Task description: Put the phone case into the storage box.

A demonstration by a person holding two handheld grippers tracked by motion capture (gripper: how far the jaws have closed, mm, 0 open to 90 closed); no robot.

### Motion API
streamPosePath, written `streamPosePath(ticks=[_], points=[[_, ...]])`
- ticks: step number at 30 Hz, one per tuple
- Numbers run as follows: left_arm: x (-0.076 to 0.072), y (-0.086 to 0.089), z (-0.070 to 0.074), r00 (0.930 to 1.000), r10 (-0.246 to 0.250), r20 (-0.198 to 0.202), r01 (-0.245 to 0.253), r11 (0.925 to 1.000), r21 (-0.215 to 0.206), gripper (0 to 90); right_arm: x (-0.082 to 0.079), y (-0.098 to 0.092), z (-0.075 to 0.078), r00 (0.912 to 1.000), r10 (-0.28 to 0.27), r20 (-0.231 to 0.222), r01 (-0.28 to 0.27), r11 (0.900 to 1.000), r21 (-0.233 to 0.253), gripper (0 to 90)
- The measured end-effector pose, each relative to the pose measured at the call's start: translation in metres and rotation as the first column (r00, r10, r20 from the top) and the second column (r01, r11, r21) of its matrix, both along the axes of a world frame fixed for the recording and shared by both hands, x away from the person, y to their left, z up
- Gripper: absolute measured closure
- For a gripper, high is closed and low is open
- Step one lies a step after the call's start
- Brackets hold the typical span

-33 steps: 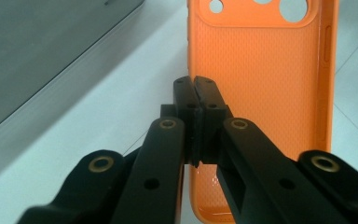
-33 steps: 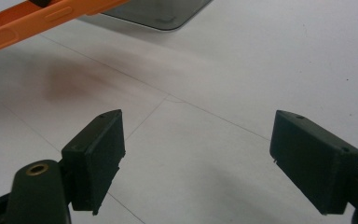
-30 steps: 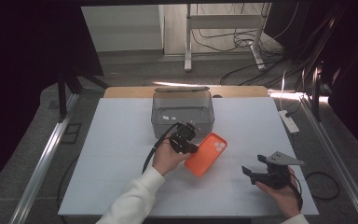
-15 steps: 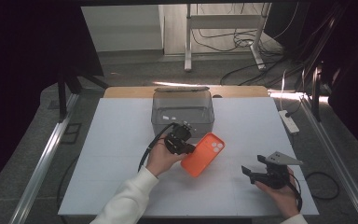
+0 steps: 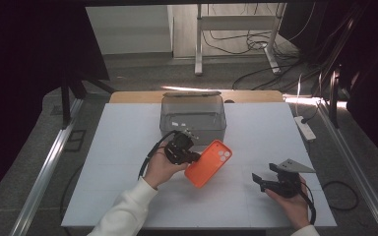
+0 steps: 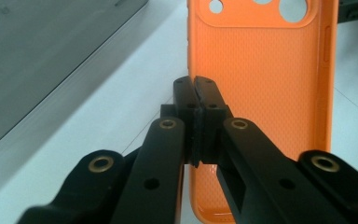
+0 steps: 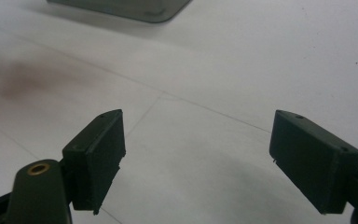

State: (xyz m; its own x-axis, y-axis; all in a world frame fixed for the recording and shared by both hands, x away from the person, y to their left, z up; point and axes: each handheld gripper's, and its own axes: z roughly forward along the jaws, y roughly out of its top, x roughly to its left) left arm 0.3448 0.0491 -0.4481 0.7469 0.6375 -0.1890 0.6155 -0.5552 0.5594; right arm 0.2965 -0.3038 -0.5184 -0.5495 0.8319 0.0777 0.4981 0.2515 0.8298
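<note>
An orange phone case (image 5: 209, 162) with camera cut-outs hangs tilted above the white table, just in front of a grey bin (image 5: 193, 116). My left gripper (image 5: 193, 156) is shut on the case's long edge; in the left gripper view the two jaws pinch the case (image 6: 261, 79) by its side wall at the left gripper (image 6: 195, 100) tips. My right gripper (image 5: 260, 180) rests low at the table's front right, held by a hand, and in the right gripper view the right gripper (image 7: 214, 158) stands open over bare table with nothing between its pads.
The grey bin has a translucent wall and stands at the table's back middle on a wooden strip (image 5: 128, 97). A white power strip (image 5: 306, 128) lies at the right edge. A metal rail (image 5: 49, 162) runs along the left side.
My left gripper has carried the orange case a little to the left and toward the bin, turning it slightly. The right gripper has stayed in place.
</note>
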Motion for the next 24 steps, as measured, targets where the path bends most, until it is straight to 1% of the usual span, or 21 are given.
streamPosePath(ticks=[1, 2, 6, 12, 14, 22, 24], points=[[-0.001, 0.001, 0.001, 1.0, -0.007, 0.006, 0.007, 1.0, -0.005, 88.8, 0.001, 0.0, 0.001, 0.9999, -0.009, -0.01, 0.01, 0.999, 0.033, 18.7], [-0.002, 0.001, 0.002, 0.9999, -0.013, 0.007, 0.013, 0.9999, -0.01, 88.8, 0.002, 0.0, 0.001, 0.9998, -0.017, -0.013, 0.017, 0.998, 0.053, 18.7], [-0.004, 0.002, 0.002, 0.9995, -0.027, 0.013, 0.027, 0.9996, -0.012, 88.8, 0.002, 0.002, 0.0, 0.9997, -0.025, -0.008, 0.025, 0.999, 0.021, 18.8], [-0.007, 0.005, 0.003, 0.9988, -0.038, 0.031, 0.038, 0.9992, -0.013, 88.8, 0.0, 0.0, 0.0, 0.9996, -0.027, -0.001, 0.027, 1.0, 0.003, 18.8], [-0.008, 0.005, 0.004, 0.9985, -0.042, 0.034, 0.043, 0.999, -0.014, 88.8, -0.001, 0.0, 0.0, 0.9997, -0.023, 0.004, 0.023, 1.0, -0.011, 18.8], [-0.013, 0.007, 0.007, 0.9975, -0.052, 0.048, 0.053, 0.9984, -0.019, 88.8, -0.001, 0.003, 0.001, 0.9998, -0.004, 0.018, 0.004, 0.999, -0.038, 18.8], [-0.014, 0.009, 0.007, 0.9972, -0.057, 0.049, 0.058, 0.9979, -0.03, 88.8, -0.001, 0.002, 0.001, 0.9998, -0.004, 0.018, 0.004, 0.999, -0.038, 18.8]])
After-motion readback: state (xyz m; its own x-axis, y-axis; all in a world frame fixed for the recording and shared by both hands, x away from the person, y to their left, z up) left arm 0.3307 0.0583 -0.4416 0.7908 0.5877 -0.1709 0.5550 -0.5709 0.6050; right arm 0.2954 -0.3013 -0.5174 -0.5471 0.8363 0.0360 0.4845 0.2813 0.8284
